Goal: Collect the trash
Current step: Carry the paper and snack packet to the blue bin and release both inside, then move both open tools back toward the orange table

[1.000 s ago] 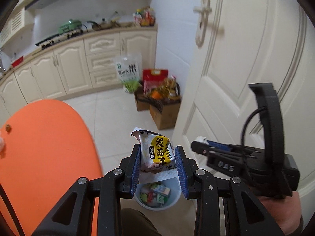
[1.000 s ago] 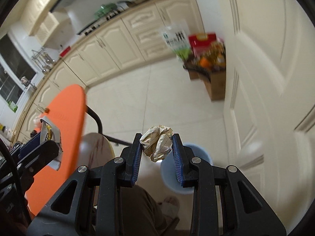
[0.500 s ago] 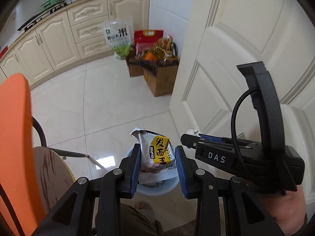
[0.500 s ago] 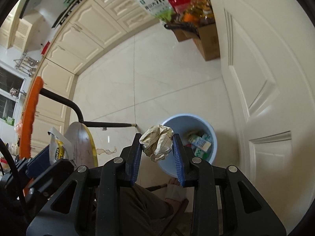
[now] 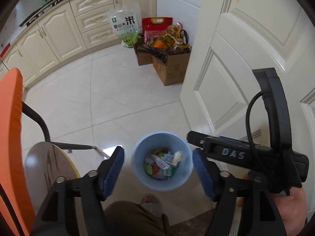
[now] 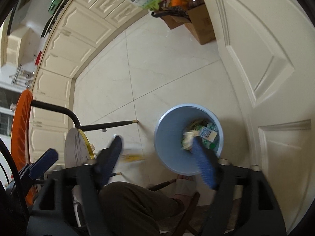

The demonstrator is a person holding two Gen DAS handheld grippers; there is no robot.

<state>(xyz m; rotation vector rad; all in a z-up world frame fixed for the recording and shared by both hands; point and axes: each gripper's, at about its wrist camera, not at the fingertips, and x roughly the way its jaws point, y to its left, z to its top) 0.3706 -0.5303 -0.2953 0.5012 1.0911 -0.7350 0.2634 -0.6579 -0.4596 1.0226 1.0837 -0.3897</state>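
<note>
- Door (image 5: 246, 45) panels fill the space beyond and to the right of both pairs of jaws; the pale tiled floor (image 5: 118, 98) stretches ahead of them.
- Orange table (image 5: 9, 137) edge stands far to the left of the left jaws, with a round stool (image 5: 49, 167) just beside the left finger.
- Blue bin (image 5: 137, 169) sits on the floor directly below the gap between the left jaws, framed by the two fingers; in the right wrist view the bin (image 6: 169, 141) lies under the right finger, off centre.
- Left gripper (image 5: 158, 172) is spread wide and carries nothing.
- Right gripper (image 6: 157, 161) is likewise spread wide and empty, its fingers blurred by motion.
- Trash (image 5: 161, 163), a heap of wrappers and cartons, lies at the bottom of the bin, below the jaws; a crumpled pale piece (image 6: 188, 137) shows just past the right finger's tip, inside the rim.
- Judgement: the drop looks done. To do it well, keep both jaws open over the rim until nothing clings to the pads, then lift straight up before swinging back toward the table, clear of the stool.
</note>
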